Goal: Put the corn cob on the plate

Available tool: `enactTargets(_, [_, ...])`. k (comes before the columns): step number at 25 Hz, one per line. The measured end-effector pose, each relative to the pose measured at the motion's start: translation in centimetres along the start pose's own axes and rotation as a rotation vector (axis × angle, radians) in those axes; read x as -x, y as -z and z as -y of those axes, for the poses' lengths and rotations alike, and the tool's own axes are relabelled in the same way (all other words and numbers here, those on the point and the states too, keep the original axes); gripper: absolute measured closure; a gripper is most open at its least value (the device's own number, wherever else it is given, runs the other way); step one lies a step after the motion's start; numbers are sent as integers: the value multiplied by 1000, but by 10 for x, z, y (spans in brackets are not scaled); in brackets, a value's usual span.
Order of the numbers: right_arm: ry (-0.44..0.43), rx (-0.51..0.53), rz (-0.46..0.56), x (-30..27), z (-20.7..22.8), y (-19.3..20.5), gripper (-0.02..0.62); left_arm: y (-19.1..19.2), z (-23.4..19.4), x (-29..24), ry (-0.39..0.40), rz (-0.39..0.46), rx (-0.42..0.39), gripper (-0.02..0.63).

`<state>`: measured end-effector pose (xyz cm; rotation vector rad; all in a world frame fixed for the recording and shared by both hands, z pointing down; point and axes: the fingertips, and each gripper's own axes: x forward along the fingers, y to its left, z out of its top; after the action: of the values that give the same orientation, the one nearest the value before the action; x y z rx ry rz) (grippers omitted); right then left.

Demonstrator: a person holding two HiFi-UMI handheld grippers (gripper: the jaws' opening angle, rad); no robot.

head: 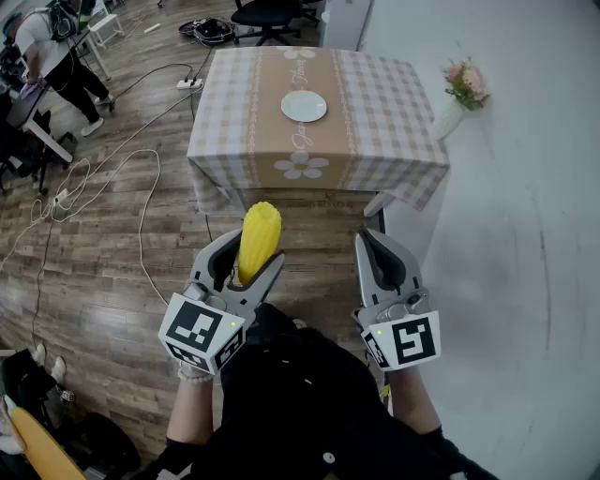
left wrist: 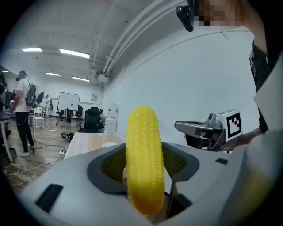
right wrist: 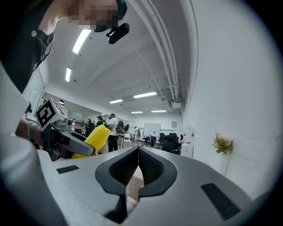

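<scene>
A yellow corn cob (head: pixel 259 240) stands upright between the jaws of my left gripper (head: pixel 251 261), which is shut on it. In the left gripper view the corn cob (left wrist: pixel 143 159) fills the gap between the dark pads (left wrist: pixel 110 165). A white plate (head: pixel 304 106) lies in the middle of the checked table (head: pixel 384 103) ahead, well beyond both grippers. My right gripper (head: pixel 371 242) is held beside the left one, shut with nothing in it. In the right gripper view its pads (right wrist: pixel 149 167) meet, and the corn cob (right wrist: pixel 96 137) shows at the left.
A vase of pink flowers (head: pixel 459 97) stands by the white wall (head: pixel 525 234) at the table's right. Cables (head: pixel 103 187) trail over the wooden floor on the left. An office chair (head: pixel 272 14) stands behind the table, and a person (head: pixel 52 56) is at a desk far left.
</scene>
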<state>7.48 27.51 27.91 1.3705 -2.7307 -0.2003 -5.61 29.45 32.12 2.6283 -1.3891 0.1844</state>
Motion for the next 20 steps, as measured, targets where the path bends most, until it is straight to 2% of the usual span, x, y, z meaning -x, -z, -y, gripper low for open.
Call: enactTargets(20, [-19, -28, 16, 11, 9, 0, 554, -2, 9, 0, -27, -6, -19, 354])
